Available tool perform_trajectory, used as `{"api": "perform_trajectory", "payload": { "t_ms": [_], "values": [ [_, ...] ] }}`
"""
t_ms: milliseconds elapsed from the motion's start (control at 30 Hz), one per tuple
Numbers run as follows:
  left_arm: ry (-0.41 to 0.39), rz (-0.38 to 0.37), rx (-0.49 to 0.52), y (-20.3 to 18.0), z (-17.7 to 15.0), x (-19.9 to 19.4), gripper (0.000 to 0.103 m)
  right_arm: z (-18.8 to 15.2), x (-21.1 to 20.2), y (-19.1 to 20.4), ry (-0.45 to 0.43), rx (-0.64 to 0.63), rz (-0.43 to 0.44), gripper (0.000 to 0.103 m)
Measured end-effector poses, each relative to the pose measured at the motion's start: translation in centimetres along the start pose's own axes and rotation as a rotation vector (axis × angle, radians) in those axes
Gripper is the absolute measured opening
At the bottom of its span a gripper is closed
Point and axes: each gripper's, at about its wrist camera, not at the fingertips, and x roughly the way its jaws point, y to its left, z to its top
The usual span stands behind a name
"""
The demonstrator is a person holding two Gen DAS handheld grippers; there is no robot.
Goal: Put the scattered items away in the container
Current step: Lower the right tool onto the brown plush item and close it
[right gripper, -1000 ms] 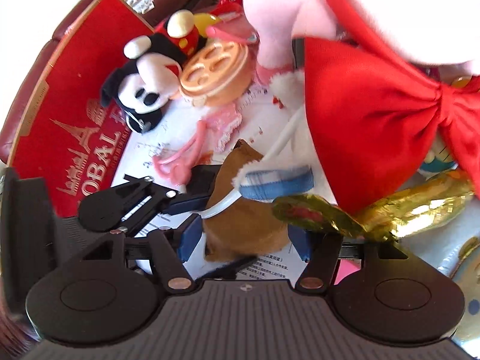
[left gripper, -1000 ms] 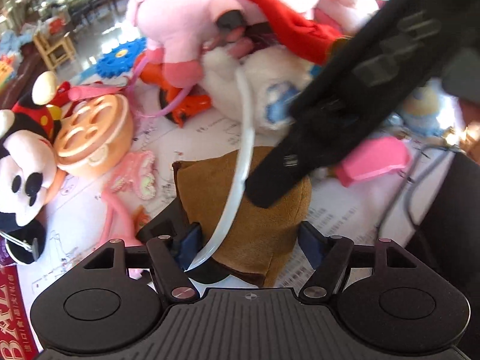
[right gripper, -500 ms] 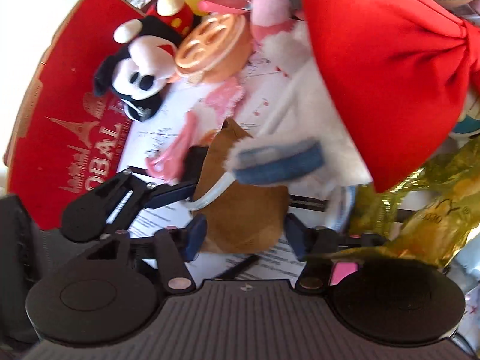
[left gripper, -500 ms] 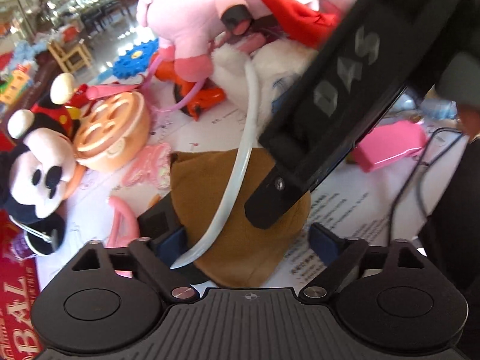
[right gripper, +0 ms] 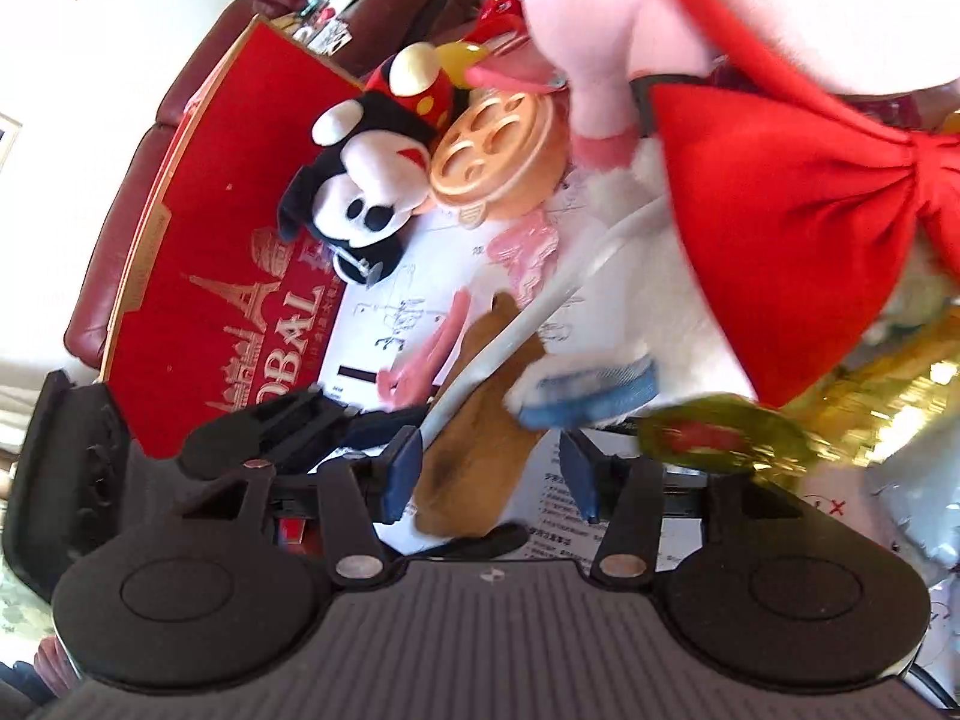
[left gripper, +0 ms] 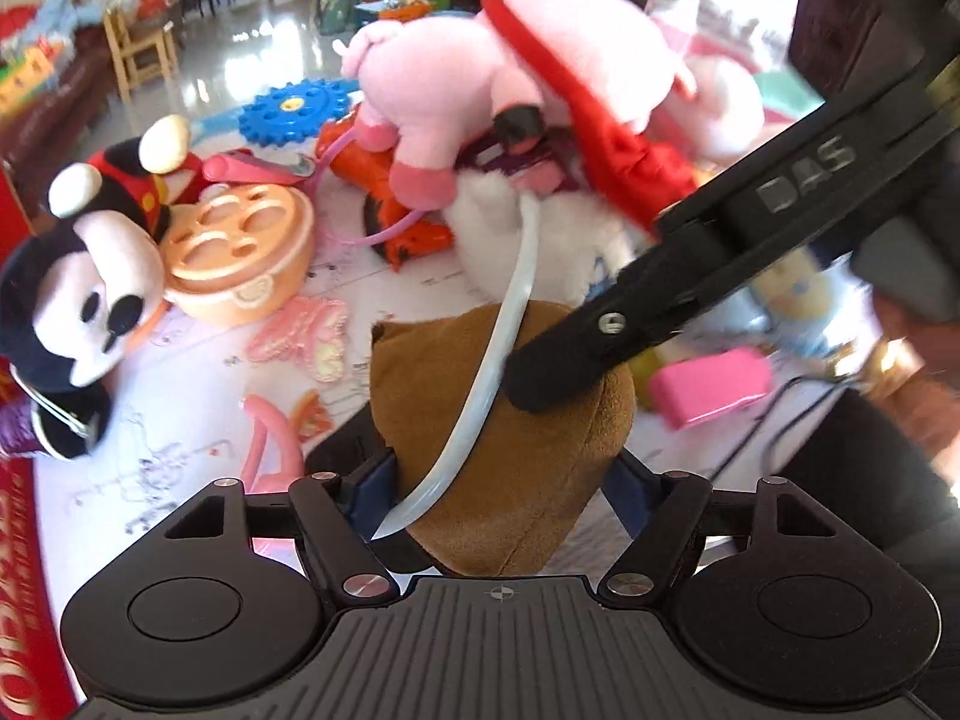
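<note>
A brown plush piece (left gripper: pixel 510 432) lies on the paper-covered surface with a white curved strap (left gripper: pixel 498 372) across it. My left gripper (left gripper: pixel 504 492) is open, its blue pads on either side of the brown plush. My right gripper (right gripper: pixel 489 468) is also open around the same brown plush (right gripper: pixel 474 462); its finger (left gripper: pixel 606 342) crosses the left wrist view from the right, resting over the plush. A white plush with a red bow (right gripper: pixel 798 252) and a pink plush pig (left gripper: pixel 480 102) sit just beyond. The container is a red box whose wall (right gripper: pixel 240 252) stands at left.
A Mickey Mouse plush (left gripper: pixel 90 276), an orange toy lid (left gripper: pixel 240 252), pink lace pieces (left gripper: pixel 306 336), a blue gear (left gripper: pixel 294 111), an orange toy (left gripper: pixel 408 228), a pink block (left gripper: pixel 708 384) and gold foil (right gripper: pixel 840 414) crowd the surface. A dark red sofa (right gripper: pixel 138 180) lies behind the box.
Both grippers have lifted and pulled back slightly, with the view tilting up. The right gripper's finger has slid rightward across the brown plush. Both jaws stay open around it.
</note>
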Motion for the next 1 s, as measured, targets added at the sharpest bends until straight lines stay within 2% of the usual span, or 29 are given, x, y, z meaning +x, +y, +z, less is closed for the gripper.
{"api": "perform_trajectory", "payload": {
  "t_ms": [100, 133, 233, 300, 367, 433, 467, 600, 667, 733, 800, 900, 1000],
  "values": [
    [-0.005, -0.035, -0.013, -0.2, 0.2, -0.3, 0.073, 0.0, 0.1, 0.2, 0.007, 0.004, -0.012, 0.057],
    [-0.003, -0.033, -0.013, -0.3, 0.3, -0.3, 0.074, -0.1, 0.1, 0.5, 0.009, -0.007, -0.014, 0.048],
    [-0.012, 0.020, -0.003, -0.6, 0.6, -0.2, 0.082, -0.1, -0.5, 1.7, 0.003, -0.044, -0.034, 0.043],
    [-0.029, 0.076, 0.013, -0.8, 0.8, -0.2, 0.087, 0.1, -1.3, 2.2, -0.002, -0.048, -0.012, 0.041],
    [-0.037, 0.105, 0.024, -1.0, 1.0, -0.2, 0.088, 0.4, -1.8, 2.6, -0.003, -0.048, 0.016, 0.041],
    [-0.047, 0.105, 0.025, -1.0, 1.2, -0.2, 0.088, 0.7, -1.7, 3.2, -0.007, -0.077, 0.004, 0.041],
    [-0.053, 0.114, 0.028, -1.1, 1.4, -0.2, 0.085, 0.8, -1.5, 3.3, -0.006, -0.080, 0.000, 0.041],
    [-0.051, 0.141, 0.022, -0.8, 1.7, -0.5, 0.061, 0.9, -1.2, 3.9, -0.007, -0.085, -0.007, 0.043],
    [-0.065, 0.086, -0.018, 0.1, 1.6, -1.4, 0.058, 1.0, -1.4, 3.6, -0.003, -0.065, 0.023, 0.046],
    [-0.087, 0.036, -0.052, 0.7, 1.6, -2.3, 0.056, 1.2, -1.7, 3.3, -0.019, -0.047, 0.029, 0.060],
    [-0.103, 0.005, -0.073, 0.9, 1.6, -2.7, 0.054, 1.1, -2.0, 3.1, -0.032, -0.044, 0.032, 0.064],
    [-0.107, 0.004, -0.064, 0.5, 1.6, -2.6, 0.053, 1.0, -2.1, 3.1, -0.040, -0.038, 0.027, 0.065],
    [-0.106, 0.018, -0.005, -0.9, 2.0, -2.4, 0.051, 1.0, -1.9, 3.3, -0.030, -0.034, 0.000, 0.066]
  ]
}}
